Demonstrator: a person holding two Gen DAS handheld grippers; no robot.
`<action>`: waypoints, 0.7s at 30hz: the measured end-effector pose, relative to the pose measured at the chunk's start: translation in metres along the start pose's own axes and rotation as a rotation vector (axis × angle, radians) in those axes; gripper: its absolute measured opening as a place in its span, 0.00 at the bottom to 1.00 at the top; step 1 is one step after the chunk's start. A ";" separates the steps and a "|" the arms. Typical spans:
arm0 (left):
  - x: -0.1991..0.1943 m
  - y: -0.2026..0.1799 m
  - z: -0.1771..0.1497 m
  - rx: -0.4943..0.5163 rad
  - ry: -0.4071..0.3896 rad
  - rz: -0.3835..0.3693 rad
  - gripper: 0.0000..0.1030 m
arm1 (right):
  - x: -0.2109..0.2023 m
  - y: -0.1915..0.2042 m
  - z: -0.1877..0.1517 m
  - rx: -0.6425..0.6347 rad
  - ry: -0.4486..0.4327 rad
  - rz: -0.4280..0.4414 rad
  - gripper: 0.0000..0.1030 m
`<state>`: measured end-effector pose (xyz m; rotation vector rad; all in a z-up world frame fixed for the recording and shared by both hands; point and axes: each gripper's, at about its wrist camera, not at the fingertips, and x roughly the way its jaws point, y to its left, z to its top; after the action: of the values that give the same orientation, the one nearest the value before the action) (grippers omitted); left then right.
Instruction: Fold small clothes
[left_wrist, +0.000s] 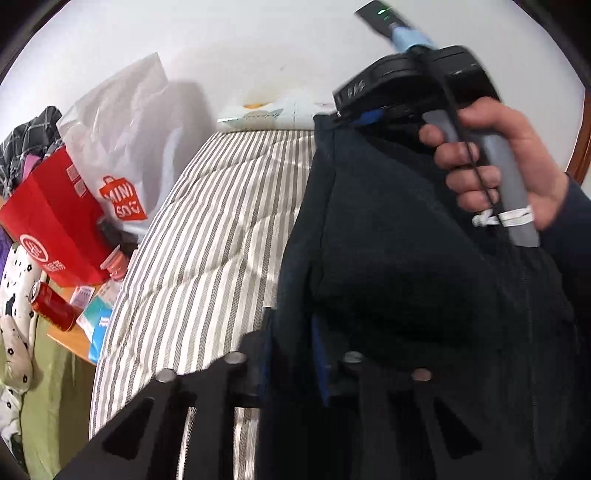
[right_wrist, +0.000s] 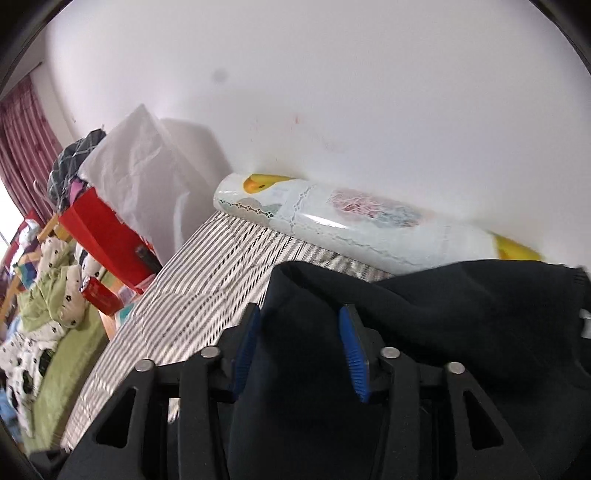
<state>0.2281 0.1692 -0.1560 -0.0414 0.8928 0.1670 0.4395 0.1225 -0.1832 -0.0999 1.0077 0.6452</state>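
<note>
My left gripper (left_wrist: 295, 354) is clamped on a dark navy knit garment (left_wrist: 406, 258). My right gripper (right_wrist: 299, 350) pinches its bunched fabric too. It hangs above the grey-and-white striped mattress (left_wrist: 207, 236), which lies at nine o'clock.

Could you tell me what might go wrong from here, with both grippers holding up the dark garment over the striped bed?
1. The right gripper has a thick bunch of the dark garment between its blue pads; bunched layers could give a crooked fold.
2. The left gripper pinches only an edge, so the cloth may slip out if pulled.
3. The garment hangs bunched over the striped bed; laid down so, it may crease.
</note>
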 end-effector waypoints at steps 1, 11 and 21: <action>-0.001 0.002 0.001 -0.009 -0.006 -0.005 0.08 | 0.003 0.001 0.001 -0.001 0.009 0.001 0.11; -0.001 0.028 -0.005 -0.094 -0.004 -0.051 0.05 | 0.030 0.011 0.014 0.009 -0.041 0.012 0.08; -0.001 0.026 -0.005 -0.089 0.013 -0.039 0.08 | 0.020 0.012 0.007 -0.038 -0.029 -0.037 0.34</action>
<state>0.2191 0.1939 -0.1572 -0.1429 0.8968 0.1702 0.4457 0.1441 -0.1934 -0.1421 0.9638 0.6309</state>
